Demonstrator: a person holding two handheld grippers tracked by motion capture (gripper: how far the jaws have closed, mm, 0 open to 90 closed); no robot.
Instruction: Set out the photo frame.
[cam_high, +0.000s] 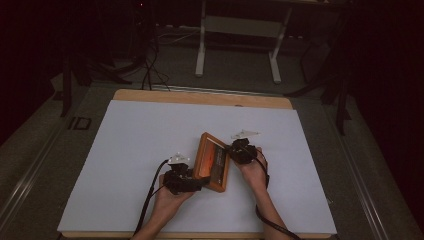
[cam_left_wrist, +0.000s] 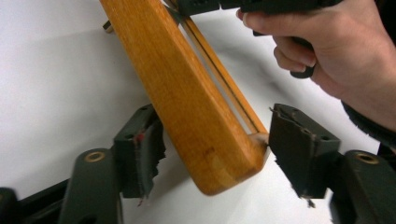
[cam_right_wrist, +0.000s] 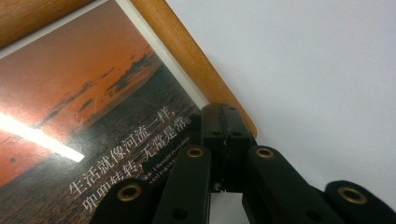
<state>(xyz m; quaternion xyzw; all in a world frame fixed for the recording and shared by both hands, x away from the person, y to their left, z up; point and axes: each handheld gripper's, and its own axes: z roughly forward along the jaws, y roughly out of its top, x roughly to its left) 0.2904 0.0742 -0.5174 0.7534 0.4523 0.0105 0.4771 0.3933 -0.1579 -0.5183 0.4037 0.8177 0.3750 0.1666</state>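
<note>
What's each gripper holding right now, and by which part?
The right gripper is clamped on the wooden picture frame at its edge rail. The left gripper is open, jaws straddling the frame's corner, not gripping.

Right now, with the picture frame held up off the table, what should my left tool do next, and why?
Probably close the left tool on the wooden picture frame: its corner sits between open jaws, ungripped, while the right tool is already clamped on the far edge.

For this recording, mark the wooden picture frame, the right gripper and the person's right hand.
wooden picture frame (cam_left_wrist: 196, 107): left gripper view, on its broad wooden edge.
right gripper (cam_right_wrist: 224, 123): right gripper view, where its closed fingers meet on the frame's edge.
right hand (cam_left_wrist: 341, 44): left gripper view, on its back.
</note>
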